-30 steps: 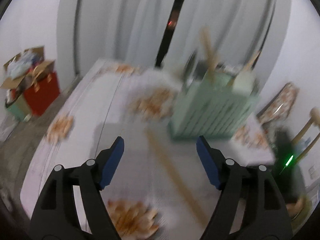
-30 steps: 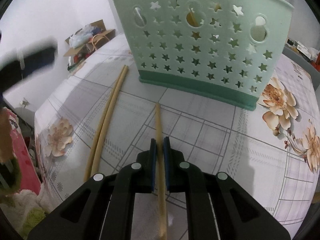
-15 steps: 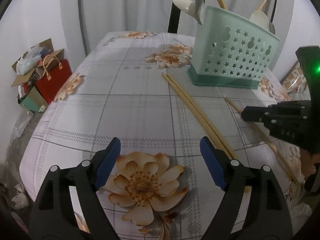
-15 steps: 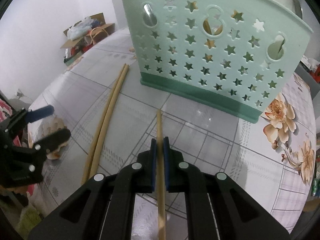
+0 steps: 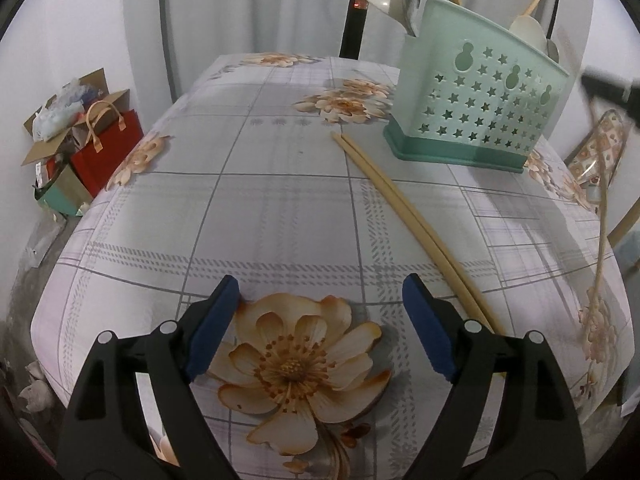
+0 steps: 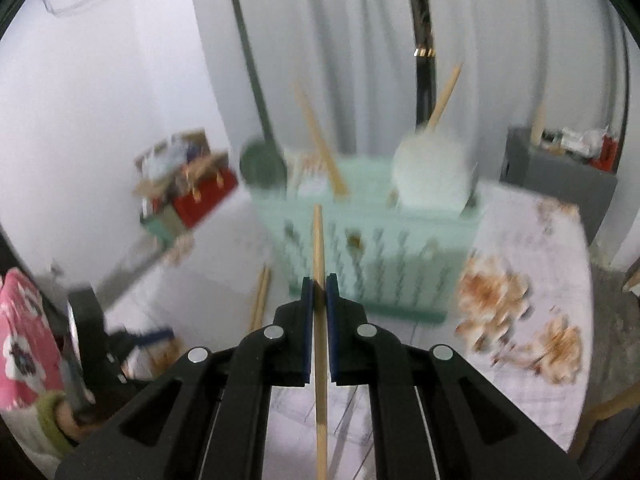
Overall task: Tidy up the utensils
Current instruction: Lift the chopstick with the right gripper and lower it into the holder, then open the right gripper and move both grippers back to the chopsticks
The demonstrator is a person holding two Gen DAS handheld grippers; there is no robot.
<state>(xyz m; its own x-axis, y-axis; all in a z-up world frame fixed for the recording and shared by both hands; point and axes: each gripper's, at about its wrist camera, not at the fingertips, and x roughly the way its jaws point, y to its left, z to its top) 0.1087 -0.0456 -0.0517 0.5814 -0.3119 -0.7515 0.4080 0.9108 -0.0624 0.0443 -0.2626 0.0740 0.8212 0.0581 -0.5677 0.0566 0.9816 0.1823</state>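
Note:
A mint green utensil holder [image 5: 478,100] with star holes stands at the far right of the table, holding spoons and chopsticks; it shows blurred in the right wrist view [image 6: 384,248]. Two wooden chopsticks [image 5: 404,208] lie side by side on the cloth in front of it. My left gripper [image 5: 320,316] is open and empty, low over a printed flower. My right gripper [image 6: 319,288] is shut on a single wooden chopstick [image 6: 318,248], held up in the air and pointing toward the holder. The pair on the table also shows in the right wrist view [image 6: 260,296].
The table [image 5: 260,184] has a grey checked cloth with flower prints. A red bag and cardboard boxes [image 5: 80,144] sit on the floor to the left. White curtains hang behind. A chair [image 5: 600,152] stands at the right.
My right gripper has lifted the single chopstick off the table and risen above the holder's base. My left gripper has settled low near the table's front edge, still open.

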